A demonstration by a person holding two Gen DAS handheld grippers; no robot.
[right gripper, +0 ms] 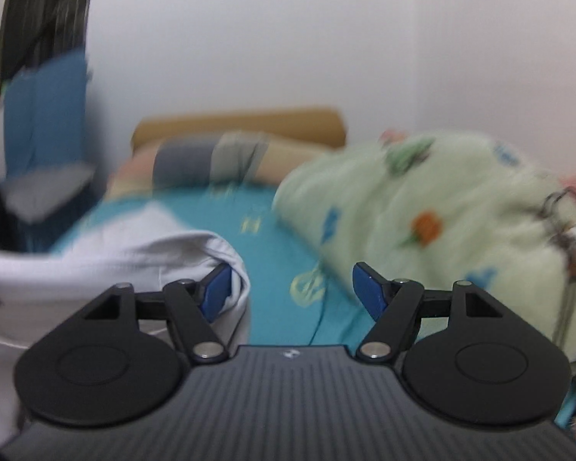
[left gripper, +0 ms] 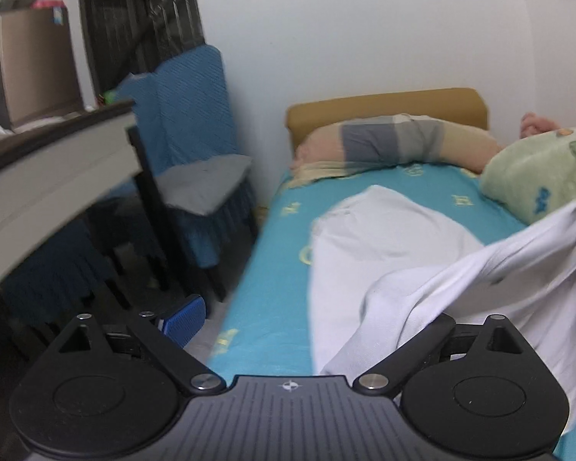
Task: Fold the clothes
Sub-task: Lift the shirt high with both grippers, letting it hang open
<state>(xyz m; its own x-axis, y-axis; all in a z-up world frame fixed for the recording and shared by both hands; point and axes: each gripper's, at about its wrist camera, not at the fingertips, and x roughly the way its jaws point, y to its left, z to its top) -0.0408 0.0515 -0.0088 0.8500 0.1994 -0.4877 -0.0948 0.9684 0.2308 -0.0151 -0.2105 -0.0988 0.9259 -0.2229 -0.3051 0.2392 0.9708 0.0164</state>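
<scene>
White garment (left gripper: 384, 253) lies on the bed's turquoise sheet (left gripper: 272, 299), part flat, one fold lifted and draped across my left claw (left gripper: 311, 326). Only its left blue pad (left gripper: 184, 317) shows; the right is under cloth, so I cannot tell whether it grips. Right claw (right gripper: 292, 292) stands wide open, cloth bunched around its left pad (right gripper: 215, 292), nothing pinched between. Judgement: mid-fold, carrying an edge over. To do it well I should seat the right claw on the hem before pulling, keep both corners level, and steer clear of the green quilt (right gripper: 441, 207) beside it.
</scene>
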